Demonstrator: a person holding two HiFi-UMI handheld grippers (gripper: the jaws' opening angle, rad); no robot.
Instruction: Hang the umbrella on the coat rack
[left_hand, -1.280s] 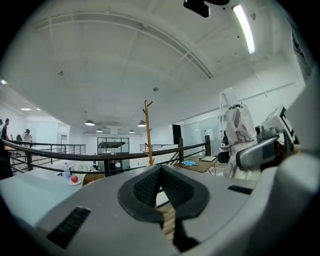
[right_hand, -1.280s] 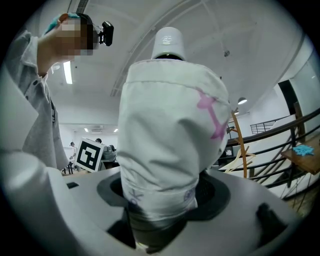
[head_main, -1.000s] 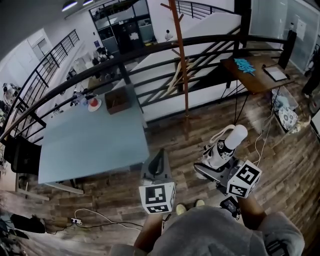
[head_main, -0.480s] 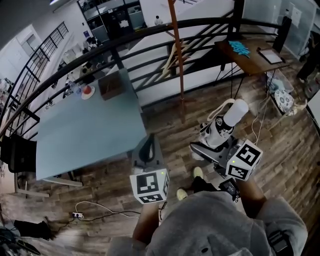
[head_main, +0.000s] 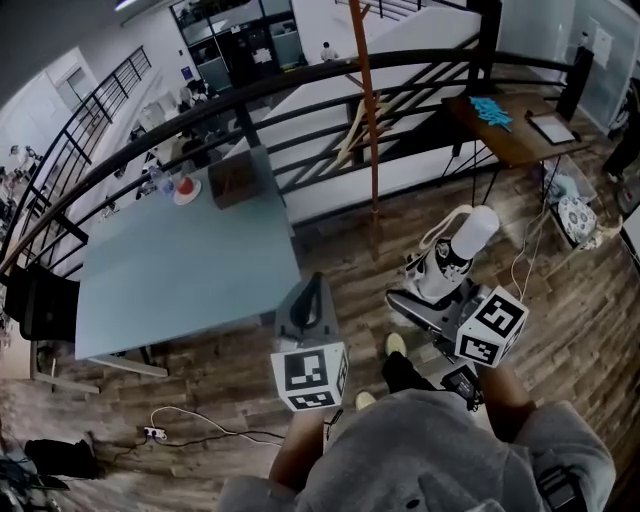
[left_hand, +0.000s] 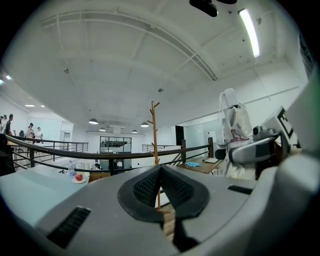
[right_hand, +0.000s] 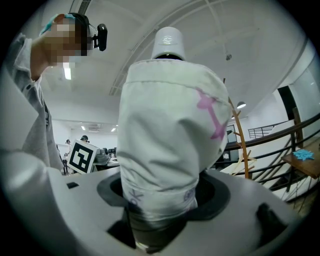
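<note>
A folded white umbrella (head_main: 452, 256) with a white handle cap and a looped strap stands upright in my right gripper (head_main: 430, 300), which is shut on its lower body. In the right gripper view the umbrella (right_hand: 167, 125) fills the middle, its pink-printed fabric bulging above the jaws. My left gripper (head_main: 308, 300) is shut with nothing in it; its pads (left_hand: 161, 187) meet in the left gripper view. The wooden coat rack (head_main: 367, 100) stands ahead by the railing, also seen as a thin pole (left_hand: 155, 145) past the left jaws.
A large grey-blue table (head_main: 180, 270) lies left, carrying a brown box (head_main: 238, 180) and a plate (head_main: 186, 190). A black railing (head_main: 300, 90) runs behind the rack. A wooden desk (head_main: 510, 130) stands right. Cables (head_main: 190, 425) lie on the wooden floor.
The view has shifted slightly while the person steps; both grippers keep their pose, the right one still holding the umbrella upright.
</note>
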